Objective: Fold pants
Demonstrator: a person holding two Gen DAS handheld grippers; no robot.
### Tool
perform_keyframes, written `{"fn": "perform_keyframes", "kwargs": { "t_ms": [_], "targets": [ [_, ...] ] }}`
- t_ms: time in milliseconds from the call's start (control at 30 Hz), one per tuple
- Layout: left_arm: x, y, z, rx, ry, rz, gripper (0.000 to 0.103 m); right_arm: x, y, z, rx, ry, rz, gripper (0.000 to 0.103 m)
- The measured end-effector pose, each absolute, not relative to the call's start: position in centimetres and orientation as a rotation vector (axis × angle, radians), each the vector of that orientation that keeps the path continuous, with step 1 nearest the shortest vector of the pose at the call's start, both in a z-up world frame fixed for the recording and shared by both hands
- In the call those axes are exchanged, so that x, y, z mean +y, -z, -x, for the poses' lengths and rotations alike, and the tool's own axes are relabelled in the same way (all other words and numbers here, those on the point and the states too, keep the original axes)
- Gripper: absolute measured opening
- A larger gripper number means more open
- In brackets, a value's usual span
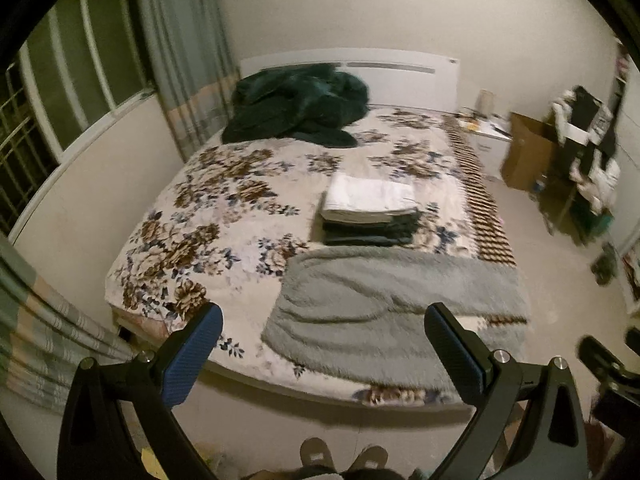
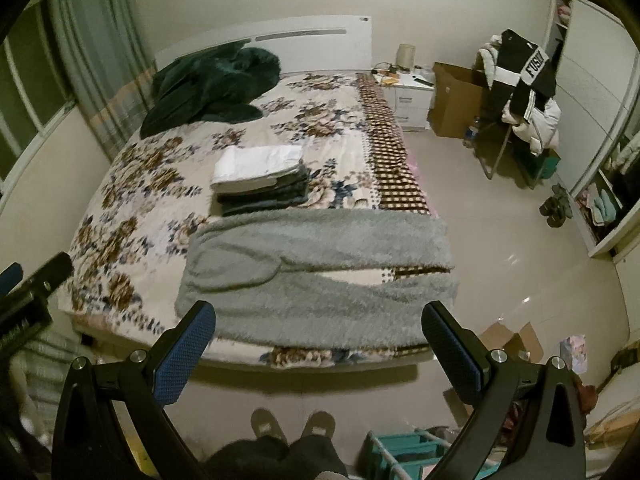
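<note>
Fluffy grey pants [image 1: 384, 312] lie spread flat across the near end of the bed, legs running to the right; they also show in the right wrist view [image 2: 316, 272]. My left gripper [image 1: 324, 320] is open and empty, held above the foot of the bed, short of the pants. My right gripper [image 2: 320, 320] is open and empty too, held back over the floor at the bed's foot. Each gripper's edge shows in the other's view.
A stack of folded clothes [image 2: 260, 180] sits mid-bed behind the pants. A dark green blanket [image 2: 208, 84] is heaped at the headboard. The bed has a floral cover [image 1: 192, 208]. A chair piled with clothes [image 2: 524, 96], a cardboard box [image 2: 456, 100] and a nightstand [image 2: 408, 96] stand to the right.
</note>
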State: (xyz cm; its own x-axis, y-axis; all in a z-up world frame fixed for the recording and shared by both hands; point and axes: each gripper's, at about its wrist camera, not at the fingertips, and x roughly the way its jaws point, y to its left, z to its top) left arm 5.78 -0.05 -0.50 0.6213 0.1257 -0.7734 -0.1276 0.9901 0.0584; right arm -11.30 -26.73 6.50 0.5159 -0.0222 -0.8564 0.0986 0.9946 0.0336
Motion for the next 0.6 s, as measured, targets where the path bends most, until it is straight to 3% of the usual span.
{"fn": "perform_keyframes", "kwargs": {
  "t_ms": [300,600],
  "targets": [
    [-0.2,9.8,-16.5,1.072,-0.254,0.056,0.103,-33.1,0.4,-0.6,1.074,0.151,-0.14,0.103],
    [4.9,23.3,-29.3,1.285,-0.387,0.321,0.103,-38.9,14.5,-15.7,1.218,0.274,-0.306,0.103]
  ]
}}
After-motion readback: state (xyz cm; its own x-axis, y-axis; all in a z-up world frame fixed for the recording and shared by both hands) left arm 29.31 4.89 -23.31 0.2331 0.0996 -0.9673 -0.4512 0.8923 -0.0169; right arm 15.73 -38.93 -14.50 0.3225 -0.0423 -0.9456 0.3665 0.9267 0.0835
